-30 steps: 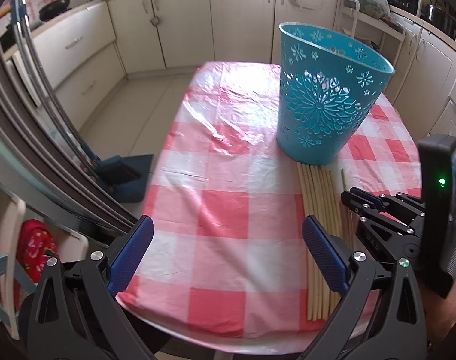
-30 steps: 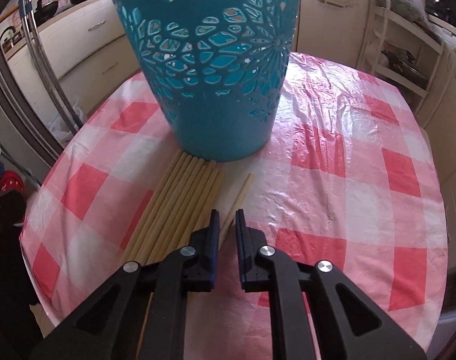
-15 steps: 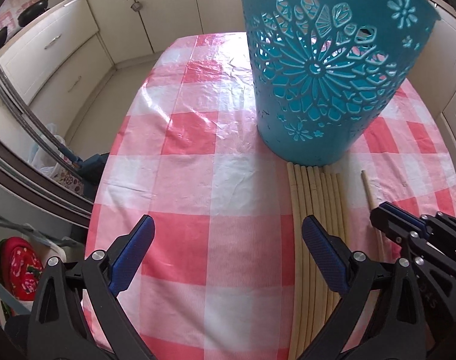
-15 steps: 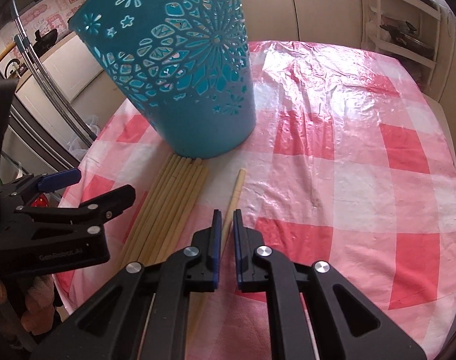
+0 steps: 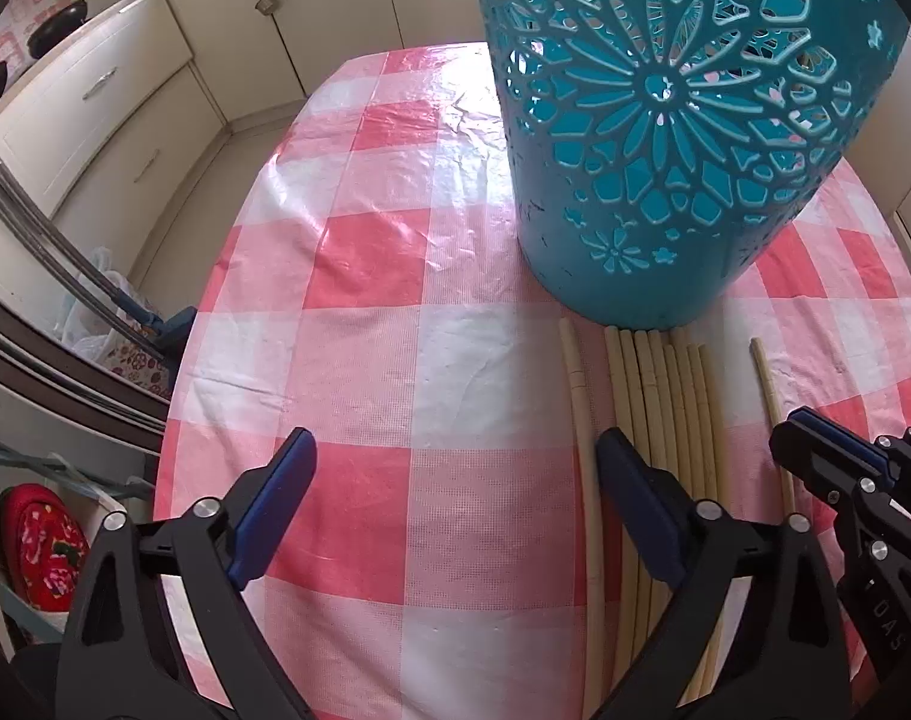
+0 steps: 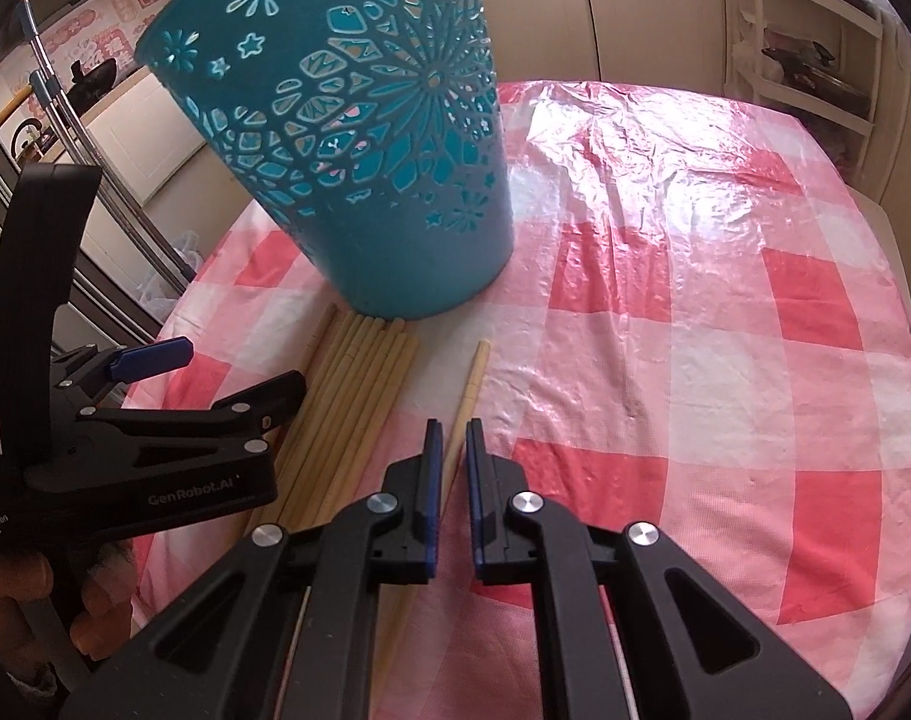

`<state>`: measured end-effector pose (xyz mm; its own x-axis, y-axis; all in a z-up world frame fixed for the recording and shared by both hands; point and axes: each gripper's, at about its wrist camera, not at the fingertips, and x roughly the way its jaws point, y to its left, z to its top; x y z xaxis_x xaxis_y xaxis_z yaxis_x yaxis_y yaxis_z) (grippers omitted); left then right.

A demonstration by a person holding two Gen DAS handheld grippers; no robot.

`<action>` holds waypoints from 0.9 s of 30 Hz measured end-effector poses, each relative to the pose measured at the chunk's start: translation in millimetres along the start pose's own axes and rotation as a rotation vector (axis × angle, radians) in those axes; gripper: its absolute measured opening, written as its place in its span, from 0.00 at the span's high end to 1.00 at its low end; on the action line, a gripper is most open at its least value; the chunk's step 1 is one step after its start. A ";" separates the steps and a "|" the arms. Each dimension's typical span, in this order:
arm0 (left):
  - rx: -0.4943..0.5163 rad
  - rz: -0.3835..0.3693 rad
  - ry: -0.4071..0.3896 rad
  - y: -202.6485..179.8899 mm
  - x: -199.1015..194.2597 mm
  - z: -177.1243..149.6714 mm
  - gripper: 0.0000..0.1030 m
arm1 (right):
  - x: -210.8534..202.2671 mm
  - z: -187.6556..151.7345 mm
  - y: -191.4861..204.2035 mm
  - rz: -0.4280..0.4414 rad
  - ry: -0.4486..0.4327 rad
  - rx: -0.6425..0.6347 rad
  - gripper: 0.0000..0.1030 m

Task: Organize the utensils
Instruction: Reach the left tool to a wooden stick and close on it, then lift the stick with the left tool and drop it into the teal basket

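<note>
Left tongs (image 5: pixel 455 468) wide; right tongs (image 6: pixel 451 441) narrow around one chopstick (image 6: pixel 470 381).

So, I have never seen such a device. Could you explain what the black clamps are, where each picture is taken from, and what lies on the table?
They are two hand-held grippers, one in each of a person's hands, with a camera on each looking along its fingers. One picture comes from the left gripper, which is wide open and holds nothing. The other comes from the right gripper, nearly closed around a single chopstick. On the pink checked tablecloth stands a blue cut-out basket. Before it lies a row of chopsticks.
</note>
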<state>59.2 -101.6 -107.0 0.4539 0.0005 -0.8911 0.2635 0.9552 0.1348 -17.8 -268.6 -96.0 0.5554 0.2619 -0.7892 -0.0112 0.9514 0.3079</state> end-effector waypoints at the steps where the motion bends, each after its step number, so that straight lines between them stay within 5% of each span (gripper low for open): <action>1: -0.001 -0.011 0.000 0.3 -0.2 1.3 0.18 | 0.0 -1.5 1.7 -0.002 -0.002 -0.002 0.92; 6: 0.011 -0.090 -0.002 -2.1 -1.7 7.1 0.45 | 0.7 -3.1 5.0 -0.015 -0.008 -0.017 0.92; 11: 0.073 -0.123 -0.003 -16.4 -10.2 5.7 0.93 | 1.9 -4.3 9.3 -0.023 -0.016 -0.030 0.92; 21: 0.086 -0.121 -0.049 -3.7 -39.5 -6.3 0.95 | 0.4 -6.3 11.6 -0.025 -0.028 -0.042 0.92; 27: 0.036 -0.218 -0.144 26.0 -99.3 -9.4 0.95 | 0.3 -7.7 12.1 -0.026 -0.034 -0.048 0.92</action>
<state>13.0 -74.0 -19.1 0.4986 -0.2483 -0.8305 0.3970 0.9171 -0.0359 -24.2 -255.8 -96.7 0.5839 0.2321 -0.7780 -0.0356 0.9647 0.2611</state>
